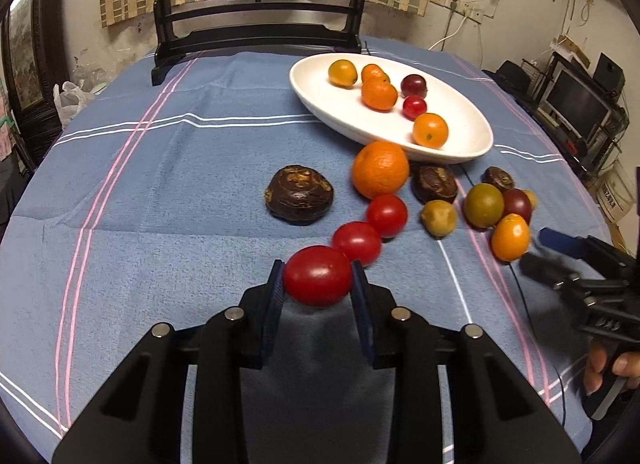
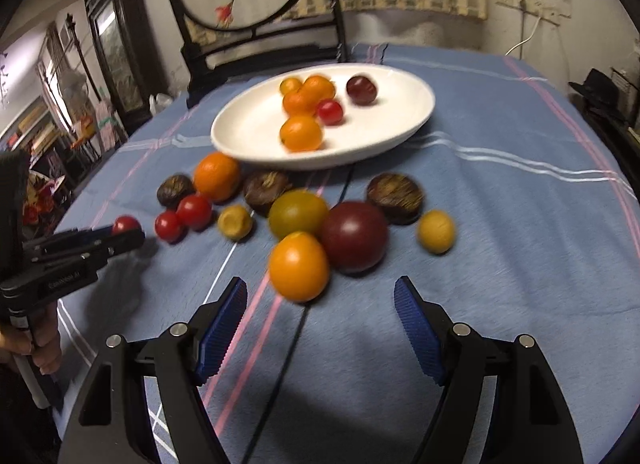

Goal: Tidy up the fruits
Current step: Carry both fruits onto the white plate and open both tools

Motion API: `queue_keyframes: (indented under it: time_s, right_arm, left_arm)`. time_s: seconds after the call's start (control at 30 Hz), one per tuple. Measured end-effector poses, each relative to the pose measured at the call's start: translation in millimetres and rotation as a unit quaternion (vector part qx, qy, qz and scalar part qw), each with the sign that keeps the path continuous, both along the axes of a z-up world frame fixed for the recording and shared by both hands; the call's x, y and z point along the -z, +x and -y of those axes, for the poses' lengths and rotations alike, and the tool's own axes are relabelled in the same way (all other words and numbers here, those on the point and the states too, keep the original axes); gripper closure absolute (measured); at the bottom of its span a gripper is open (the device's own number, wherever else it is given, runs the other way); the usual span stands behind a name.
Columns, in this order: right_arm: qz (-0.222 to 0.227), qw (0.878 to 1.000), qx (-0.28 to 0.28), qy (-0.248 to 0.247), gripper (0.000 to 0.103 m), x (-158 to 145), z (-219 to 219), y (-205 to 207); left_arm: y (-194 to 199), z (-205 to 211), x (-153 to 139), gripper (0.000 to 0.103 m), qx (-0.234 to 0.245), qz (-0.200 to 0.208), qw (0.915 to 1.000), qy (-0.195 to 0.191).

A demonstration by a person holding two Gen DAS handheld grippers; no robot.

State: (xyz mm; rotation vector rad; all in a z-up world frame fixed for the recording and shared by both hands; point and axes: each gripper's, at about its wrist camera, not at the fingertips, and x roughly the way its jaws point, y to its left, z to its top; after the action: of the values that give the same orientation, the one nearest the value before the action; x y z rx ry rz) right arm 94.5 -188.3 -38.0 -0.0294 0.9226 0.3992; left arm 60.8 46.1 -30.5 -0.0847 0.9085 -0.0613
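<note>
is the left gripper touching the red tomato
Touching. In the left wrist view the left gripper has both pads pressed against the sides of the red tomato, with no gap showing.

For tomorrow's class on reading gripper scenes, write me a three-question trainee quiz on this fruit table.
1. True or false: the left gripper is shut on a red tomato.
2. Which fruit lies nearest the open right gripper? A the orange-yellow tomato; B a brown chestnut-like fruit.
3. How many fruits lie on the white plate?

Key: 1 true; 2 A; 3 six.
</note>
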Motion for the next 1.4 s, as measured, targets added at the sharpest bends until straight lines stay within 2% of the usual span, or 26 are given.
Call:
queue_keyframes:
  time_s: [0.13,0.2,0.3,0.37,0.4,0.53,0.63,0.8,0.97,1.07,1.2,1.4]
  right_arm:
    - [-0.024,1.000,-0.008,-0.016,0.040,6,-18,6]
    - [-0.022,0.999,0.000,-0.031,0.040,7,-26,10]
    - [-0.026,0.999,0.006,-0.028,0.042,6,-30,13]
    - [-0.030,0.999,0.012,-0.038,0.064,7,-32,15]
    - [-0.025,0.998,0.019,-0.047,0.068,6,-31,15]
    - [-0.032,0.999,0.018,-0.038,0.068,4,-25,11]
    - [-0.037,0.999,-0.001,0.000,0.068,-7,-19,4]
    - [0.022,0.999,-0.007,0.024,0.068,-46,-9,2]
    - [0.066,0.998,0.014,0.014,0.068,-68,-8,33]
    - [0.069,0.997,0.024,0.005,0.068,-65,-12,60]
    - [0.047,0.998,0.033,-0.010,0.068,-48,-19,94]
    - [0.028,0.999,0.037,-0.006,0.068,-28,-17,112]
  left_arm:
    - [-1,1,1,0.071,0.007,-0.001,1.0000,-0.006]
    - [-1,1,1,0.071,0.008,-0.002,0.9999,-0.008]
    - [-2,-1,1,0.071,0.008,-0.001,0.9999,-0.009]
    - [-2,-2,0,0.071,0.007,-0.001,1.0000,-0.007]
    - [-3,-4,-1,0.071,0.006,0.000,1.0000,-0.007]
    - [-3,-5,-3,0.071,0.003,0.002,1.0000,-0.002]
    - [-1,-4,-9,0.071,0.011,0.003,0.9999,0.001]
    - [14,5,-30,0.071,0.028,0.014,0.9995,0.006]
    - [47,17,-55,0.071,0.036,0.036,0.9987,0.005]
    - [84,24,-61,0.071,0.026,0.036,0.9990,0.003]
    - [127,33,-50,0.071,0.008,0.012,0.9997,0.021]
    - [161,44,-27,0.071,0.013,-0.013,0.9995,0.027]
